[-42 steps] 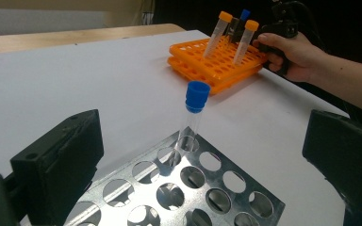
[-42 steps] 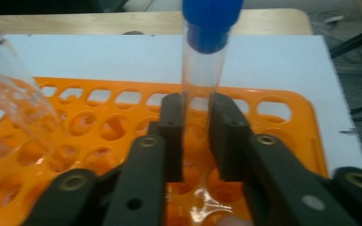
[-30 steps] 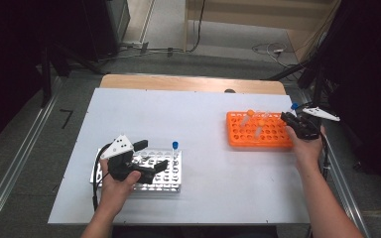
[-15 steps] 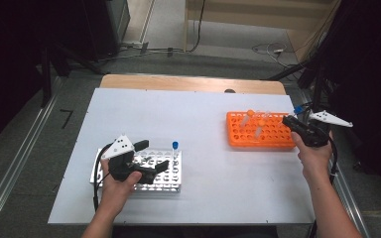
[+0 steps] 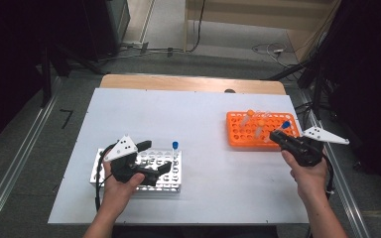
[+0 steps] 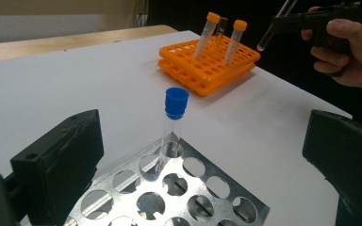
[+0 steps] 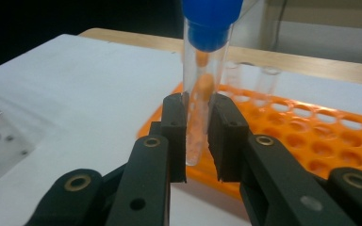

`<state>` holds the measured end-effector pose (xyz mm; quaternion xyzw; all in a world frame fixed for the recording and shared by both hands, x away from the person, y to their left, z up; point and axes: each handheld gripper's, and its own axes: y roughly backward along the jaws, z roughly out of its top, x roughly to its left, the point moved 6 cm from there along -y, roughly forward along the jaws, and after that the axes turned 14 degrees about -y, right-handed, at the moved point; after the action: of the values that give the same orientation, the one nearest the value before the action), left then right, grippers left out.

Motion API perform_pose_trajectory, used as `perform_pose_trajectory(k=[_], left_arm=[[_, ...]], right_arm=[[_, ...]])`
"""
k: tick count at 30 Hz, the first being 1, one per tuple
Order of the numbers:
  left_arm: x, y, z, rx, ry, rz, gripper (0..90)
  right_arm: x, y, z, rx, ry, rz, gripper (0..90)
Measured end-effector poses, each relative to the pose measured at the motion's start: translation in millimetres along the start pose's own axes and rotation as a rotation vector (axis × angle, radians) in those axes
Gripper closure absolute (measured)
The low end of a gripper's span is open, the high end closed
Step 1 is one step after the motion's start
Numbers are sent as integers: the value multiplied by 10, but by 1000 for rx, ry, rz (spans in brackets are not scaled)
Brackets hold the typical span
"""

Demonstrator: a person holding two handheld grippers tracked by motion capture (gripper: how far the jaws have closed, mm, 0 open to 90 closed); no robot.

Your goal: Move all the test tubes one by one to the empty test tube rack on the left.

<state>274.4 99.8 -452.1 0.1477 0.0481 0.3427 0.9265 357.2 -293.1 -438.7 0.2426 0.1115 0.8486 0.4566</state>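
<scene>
A white table [image 5: 203, 119] serves as the landmark, and everything is placed against it; at its near left corner a metal rack [image 5: 171, 171] with round holes is laid flat, and over that rack the left gripper [image 5: 151, 161] is held in the person's left hand, its jaws spread wide with nothing between them, as is seen in the left gripper view, where the two black jaws stand well apart on either side of the rack [image 6: 179, 188]; at the rack's far right corner a clear tube with a blue cap [image 5: 175, 148] is stood upright in a hole, and it is seen again between the open jaws, untouched by them [image 6: 174, 127]; towards the table's right edge an orange rack [image 5: 243, 134] is set, with two orange-capped tubes [image 5: 250, 116] leaning in it; just beside the near right corner of that orange rack, above the table, the right gripper [image 5: 278, 136] is held in the person's right hand, clenched on a second blue-capped tube [image 5: 285, 125]; in the right gripper view that tube [image 7: 202, 84] is pinched near its lower end between the two pads [image 7: 174, 127], upright and lifted clear, with the orange rack [image 7: 339, 141] lying behind it.
</scene>
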Motion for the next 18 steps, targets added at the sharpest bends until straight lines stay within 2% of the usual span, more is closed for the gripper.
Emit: perform_pose_trajectory(k=[2, 3, 4, 5, 6, 11, 12, 13, 14, 18], left_arm=[[-14, -7, 6, 1, -2, -3, 0], [-29, -15, 16, 1, -11, -7, 0], [-29, -15, 16, 1, -11, -7, 0], [-41, -19, 22, 0, -11, -8, 0], [-50, -22, 29, -1, -13, -11, 0], [-109, -37, 68, -6, -20, -20, 0], [-119, -40, 73, -6, -23, -24, 0], [-131, -46, 79, -8, -25, -26, 0], [-144, -50, 85, -8, -25, -31, 0], [-188, -67, 114, -24, -31, -33, 23]], right_arm=[[51, -5, -27, 10, 7, 15, 753], [153, -16, -71, 27, 22, 41, 752], [153, -16, -71, 27, 22, 41, 752], [260, -30, -111, 38, 37, 69, 752], [260, -30, -111, 38, 37, 69, 752], [594, -92, -243, 80, 90, 144, 753], [594, -92, -243, 80, 90, 144, 753], [695, -112, -280, 94, 104, 166, 753], [695, -112, -280, 94, 104, 166, 753], [904, -172, -367, 124, 129, 210, 752]])
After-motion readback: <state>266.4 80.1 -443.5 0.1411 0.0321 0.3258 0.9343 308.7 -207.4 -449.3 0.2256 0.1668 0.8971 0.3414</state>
